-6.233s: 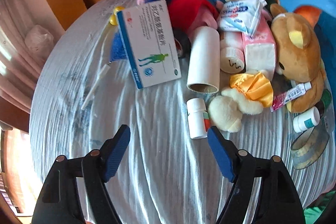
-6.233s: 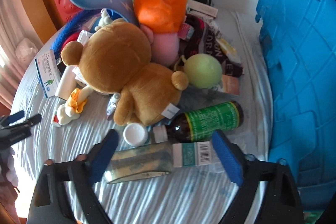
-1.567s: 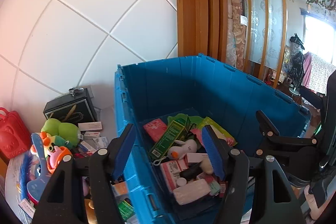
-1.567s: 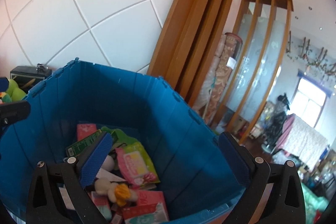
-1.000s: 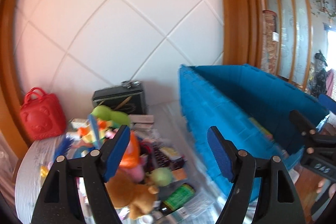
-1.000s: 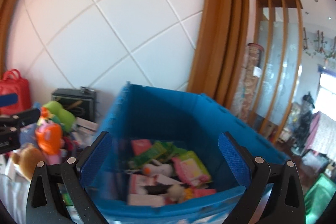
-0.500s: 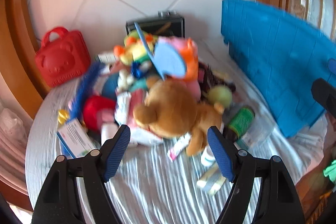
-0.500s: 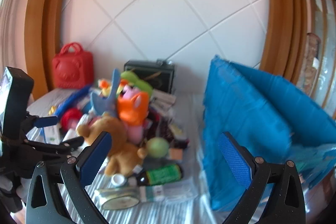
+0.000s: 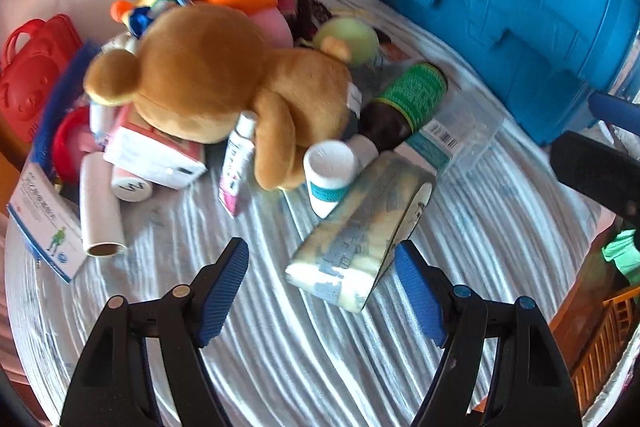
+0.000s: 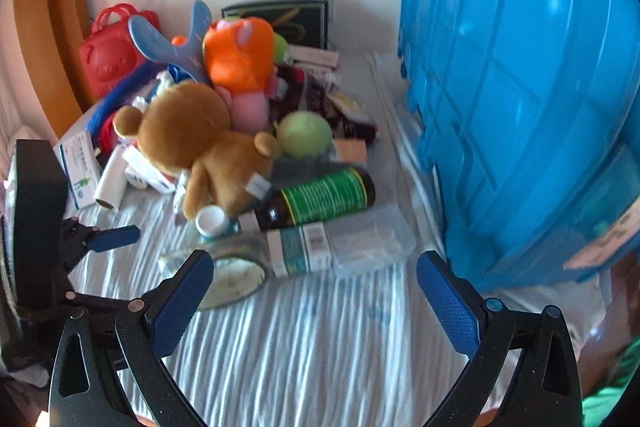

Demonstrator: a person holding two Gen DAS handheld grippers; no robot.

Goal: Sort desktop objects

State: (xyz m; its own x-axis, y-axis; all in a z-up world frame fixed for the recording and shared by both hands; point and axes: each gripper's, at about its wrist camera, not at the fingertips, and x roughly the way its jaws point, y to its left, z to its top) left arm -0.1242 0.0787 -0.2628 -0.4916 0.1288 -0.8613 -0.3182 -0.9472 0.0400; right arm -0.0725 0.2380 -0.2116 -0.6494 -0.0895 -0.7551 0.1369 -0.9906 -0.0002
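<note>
We hold our left hand-held gripper (image 9: 320, 287) wide open and empty above the striped table (image 9: 280, 347), with the roll of tape (image 9: 360, 239) lying just ahead between its fingers. Our right hand-held gripper (image 10: 316, 291) is also spread wide, holding nothing, near the clear box (image 10: 360, 239). The blue crate (image 10: 520, 107) stands to the right.

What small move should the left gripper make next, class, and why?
Probably ease the open left gripper forward and down over the patterned tape roll: that roll lies nearest, in line with the gap between its fingers, apart from the brown plush bear.
</note>
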